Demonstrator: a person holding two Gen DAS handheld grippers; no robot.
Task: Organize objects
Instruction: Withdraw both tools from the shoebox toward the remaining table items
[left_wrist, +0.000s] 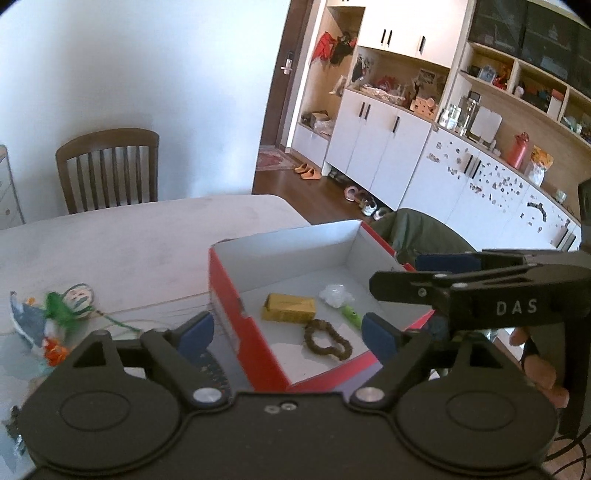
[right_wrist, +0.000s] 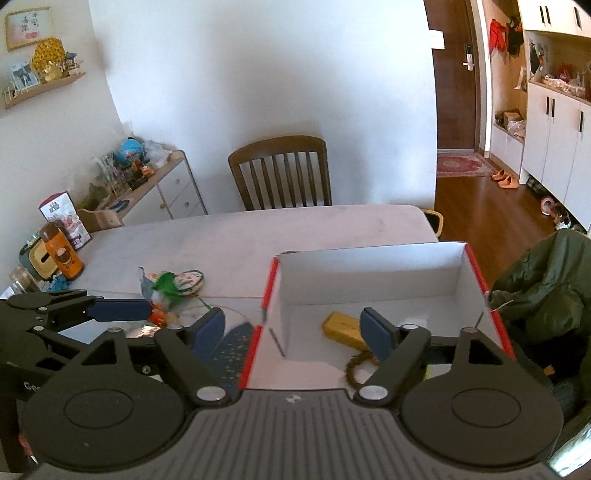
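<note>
Red cardboard box (left_wrist: 236, 295) with white inside, lid off, standing on the pale desk (left_wrist: 122, 243) near the desk's right end. Used as landmark for all that follows.

Inside the box, on its floor: yellow-gold bar (left_wrist: 289, 308) toward the middle; brown bead bracelet (left_wrist: 327, 339) just nearer than the bar, close to the box's near wall; white crumpled piece (left_wrist: 335, 294) beside the bar, toward the right wall; small green item (left_wrist: 351, 315) just below that white piece.

Outside the box, to its left on the desk: heap of colourful trinkets (left_wrist: 55, 317), among them a round painted face piece (left_wrist: 79, 298), green tassel strands and orange bits, with thin strings trailing toward the box. Dark blue patterned cloth (right_wrist: 232, 350) lying against the box's left wall.

Left tool (left_wrist: 286, 334) hovering above the box's near left corner, blue pads spread wide apart, released, nothing between them. Right tool (right_wrist: 293, 328) hanging over the box's near wall, likewise spread wide and released, empty; seen from the left wrist view reaching in over the box's right rim, held by a hand (left_wrist: 541, 373).

Beyond the box: wooden chair (right_wrist: 280, 173) at the desk's far side. To the box's right: green jacket (right_wrist: 543, 284) draped over a seat.
</note>
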